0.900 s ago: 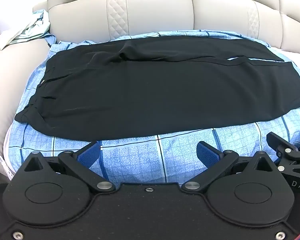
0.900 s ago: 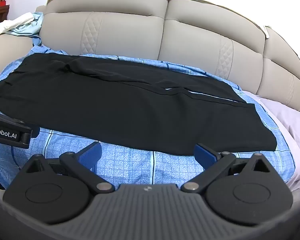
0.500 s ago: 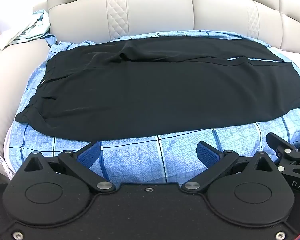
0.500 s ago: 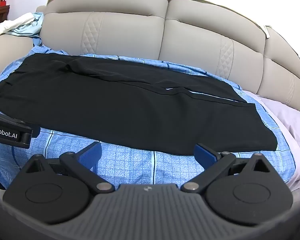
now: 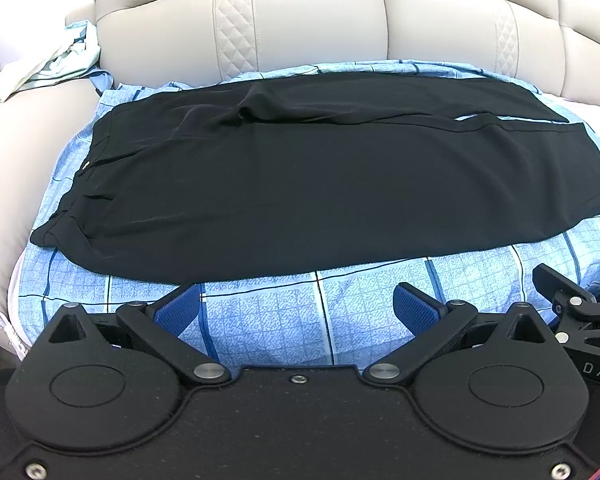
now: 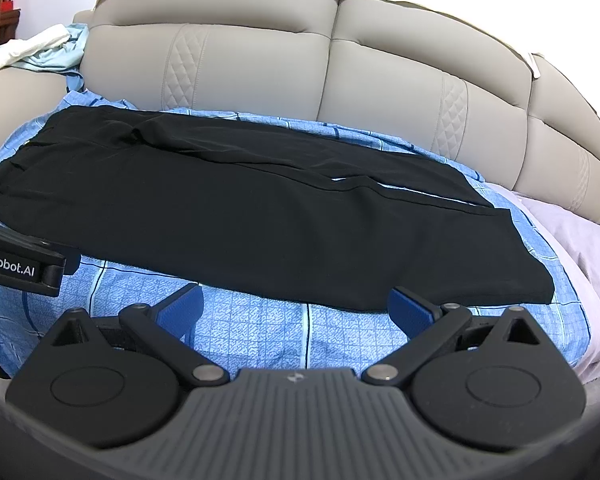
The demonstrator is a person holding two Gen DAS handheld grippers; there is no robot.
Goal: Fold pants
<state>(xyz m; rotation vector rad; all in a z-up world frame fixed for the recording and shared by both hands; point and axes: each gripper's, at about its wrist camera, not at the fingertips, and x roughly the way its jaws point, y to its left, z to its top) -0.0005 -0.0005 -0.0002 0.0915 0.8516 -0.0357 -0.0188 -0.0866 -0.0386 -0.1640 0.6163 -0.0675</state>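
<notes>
Black pants (image 5: 300, 184) lie flat across a blue checked sheet (image 5: 360, 304) on a sofa, waistband at the left, leg hems at the right, one leg laid over the other. They also show in the right wrist view (image 6: 240, 216). My left gripper (image 5: 298, 304) is open and empty, just short of the pants' near edge. My right gripper (image 6: 296, 308) is open and empty, near the hem end of the near edge. Each gripper shows at the edge of the other's view.
The grey padded sofa back (image 5: 320, 28) rises behind the pants. A heap of pale clothes (image 5: 48, 68) lies on the left armrest. A lilac cloth (image 6: 580, 256) lies to the right of the sheet.
</notes>
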